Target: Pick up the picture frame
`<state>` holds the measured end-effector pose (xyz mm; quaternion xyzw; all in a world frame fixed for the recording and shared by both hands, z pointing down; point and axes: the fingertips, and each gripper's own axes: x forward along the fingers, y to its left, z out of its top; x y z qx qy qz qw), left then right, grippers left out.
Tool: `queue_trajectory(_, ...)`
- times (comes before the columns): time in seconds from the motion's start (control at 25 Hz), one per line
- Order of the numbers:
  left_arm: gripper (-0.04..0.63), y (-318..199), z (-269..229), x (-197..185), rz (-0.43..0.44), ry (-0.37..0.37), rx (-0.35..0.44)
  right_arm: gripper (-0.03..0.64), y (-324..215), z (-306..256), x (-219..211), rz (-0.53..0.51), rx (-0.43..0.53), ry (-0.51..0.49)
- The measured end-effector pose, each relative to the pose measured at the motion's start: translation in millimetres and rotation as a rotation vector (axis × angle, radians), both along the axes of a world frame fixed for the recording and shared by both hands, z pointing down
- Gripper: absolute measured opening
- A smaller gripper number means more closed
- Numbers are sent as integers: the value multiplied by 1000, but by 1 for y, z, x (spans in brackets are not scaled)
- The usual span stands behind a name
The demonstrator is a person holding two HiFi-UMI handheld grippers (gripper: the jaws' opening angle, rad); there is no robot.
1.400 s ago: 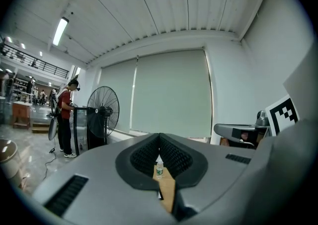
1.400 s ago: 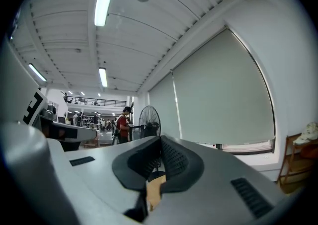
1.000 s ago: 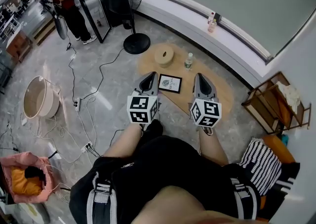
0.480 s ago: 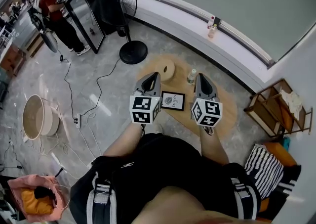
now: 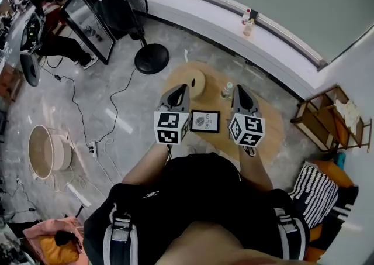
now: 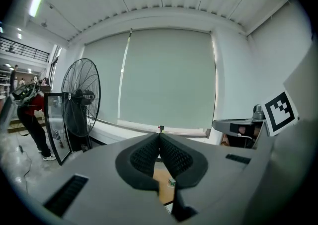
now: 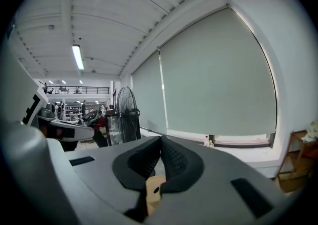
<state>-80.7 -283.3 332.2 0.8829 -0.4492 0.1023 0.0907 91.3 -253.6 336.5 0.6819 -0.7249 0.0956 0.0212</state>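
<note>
Both hand-held grippers are up in front of the person. The left hand-held gripper [image 5: 183, 88] has its jaws pressed together with nothing between them, and the left gripper view [image 6: 159, 142] shows the ribbed pads meeting. It's the same on the right hand-held gripper [image 5: 236, 89]: its pads are closed tight and empty in the right gripper view [image 7: 160, 144].

The picture frame [image 5: 205, 121] lies flat on the low round wooden table [image 5: 270, 136], seen right between the two marker cubes from the head view and untouched. Beyond it stand a small bottle [image 5: 227, 90] and a pale ring-shaped object [image 5: 197, 81], both toward the table's far rim.

There's open floor to the left, though cables [image 5: 76, 112] trail across it toward a round tub [image 5: 48, 151]. A standing fan [image 5: 151, 58] has its base just beyond the table's far left edge. The right side is tighter, with a wooden rack [image 5: 328, 121] by the wall and a striped cushion [image 5: 315, 192] nearby. The window ledge [image 5: 274, 41] closes off the far side.

The table's near edge is hidden under the cubes and the person's body. Neither gripper view shows the frame clearly. The left one gives only a sliver of tabletop and the bottle [image 6: 171, 183] under the pads. The right one shows a tan scrap [image 7: 154, 189] too small to name.
</note>
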Motion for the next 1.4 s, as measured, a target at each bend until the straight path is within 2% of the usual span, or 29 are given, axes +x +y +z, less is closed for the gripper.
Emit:
queue_trajectory(0.32, 21, -28, 41, 18, -19, -28, -79, 17, -23, 47, 17, -41, -99, 14)
queue_trajectory(0.52, 21, -31, 84, 33, -28, -72, -159, 17, -28, 90, 35, -69, -198, 18)
queue_trajectory(0.72, 25, -29, 143, 44, -12, -92, -293, 28, -31, 151, 42, -111, -353, -20)
queue_trajectory(0.76, 26, -29, 157, 45, -12, -101, -320, 100, -32, 165, 42, -123, -387, -35)
queue_trajectory(0.8, 37, -29, 170, 46, -9, -114, -345, 129, -32, 179, 41, -134, -419, -50)
queue_trajectory(0.88, 112, -27, 200, 47, 0, -143, -397, 129, -32, 208, 42, -144, -479, -66)
queue_trajectory(0.96, 147, -27, 230, 47, 3, -167, -455, 127, -36, 236, 46, -142, -526, -70)
queue_trajectory(1.4, 149, -40, 394, 38, -23, -262, -700, 127, -60, 380, 45, -165, -728, -94)
